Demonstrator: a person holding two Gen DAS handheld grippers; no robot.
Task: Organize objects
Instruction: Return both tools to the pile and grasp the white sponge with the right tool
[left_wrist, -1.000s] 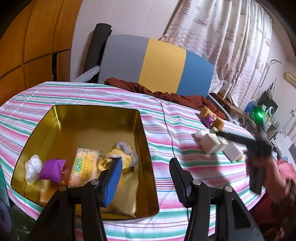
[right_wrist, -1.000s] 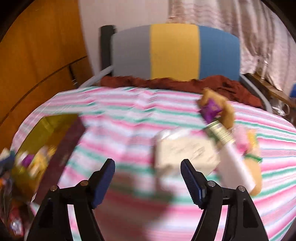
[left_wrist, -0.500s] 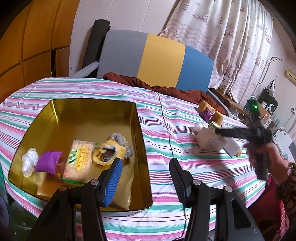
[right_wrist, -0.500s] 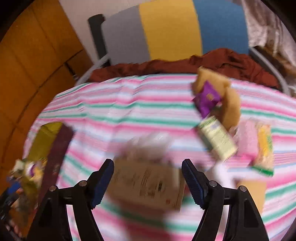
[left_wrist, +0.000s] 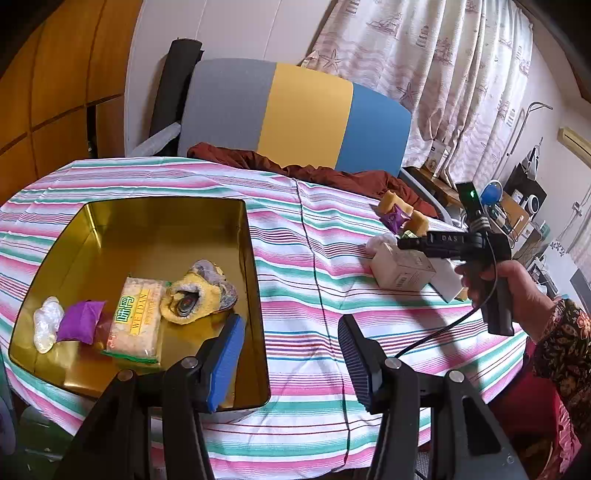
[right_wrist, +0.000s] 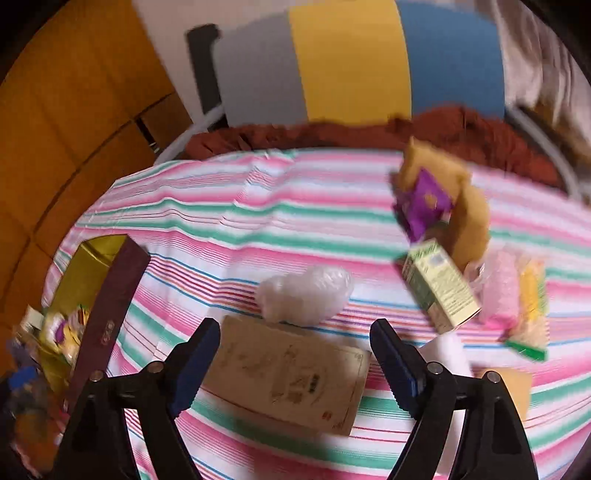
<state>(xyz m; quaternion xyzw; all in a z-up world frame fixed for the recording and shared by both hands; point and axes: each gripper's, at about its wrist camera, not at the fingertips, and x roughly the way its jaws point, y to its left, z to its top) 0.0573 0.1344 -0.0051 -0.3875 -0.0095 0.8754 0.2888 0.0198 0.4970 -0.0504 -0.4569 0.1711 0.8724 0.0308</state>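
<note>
A gold tin (left_wrist: 255, 280) sits open on the striped cloth, holding a crumpled clear wrapper (left_wrist: 46, 323), a purple pouch (left_wrist: 79, 321), a yellow-labelled noodle packet (left_wrist: 135, 325) lying flat, and a yellow fuzzy slipper (left_wrist: 199, 297). Well apart from it lies a loose cluster: a beige carton (right_wrist: 291, 373) flat on its broad face, with a clear plastic ball (right_wrist: 304, 295) touching its far edge. Beyond these are a tilted green box (right_wrist: 439, 284), a purple packet (right_wrist: 423, 203) against tan sponges (right_wrist: 469, 218), a pink-and-yellow packet (right_wrist: 517, 299) and a white block (right_wrist: 447, 354).
</note>
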